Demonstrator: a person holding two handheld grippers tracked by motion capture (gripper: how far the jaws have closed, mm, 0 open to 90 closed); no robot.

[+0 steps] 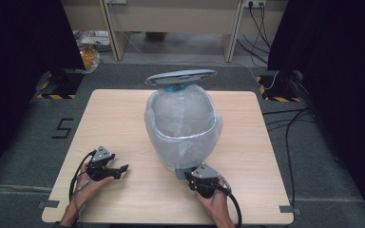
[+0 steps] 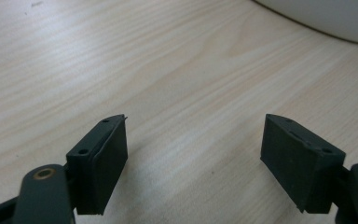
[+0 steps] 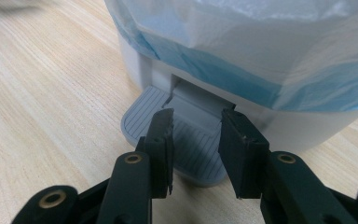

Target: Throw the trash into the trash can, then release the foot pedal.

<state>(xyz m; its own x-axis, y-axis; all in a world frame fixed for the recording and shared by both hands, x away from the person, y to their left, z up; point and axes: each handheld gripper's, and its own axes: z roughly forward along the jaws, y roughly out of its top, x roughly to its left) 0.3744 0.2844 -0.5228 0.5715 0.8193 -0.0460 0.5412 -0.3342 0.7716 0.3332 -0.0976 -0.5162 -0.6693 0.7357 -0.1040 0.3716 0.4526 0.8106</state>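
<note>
Pressing the stiff grey pedal (image 3: 177, 140) low in the frame, the right gripper (image 3: 196, 122) looks nearly clenched, grasping nothing; the left gripper (image 2: 193, 140) is released; the bin (image 1: 183, 124) seems light.

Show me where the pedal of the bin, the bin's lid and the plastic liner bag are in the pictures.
pedal (image 3: 191, 154): right gripper view, on its ribbed grey top.
lid (image 1: 181, 76): high view, on the raised grey disc.
liner bag (image 1: 164, 135): high view, on the plastic folded over the bin's rim.
</note>
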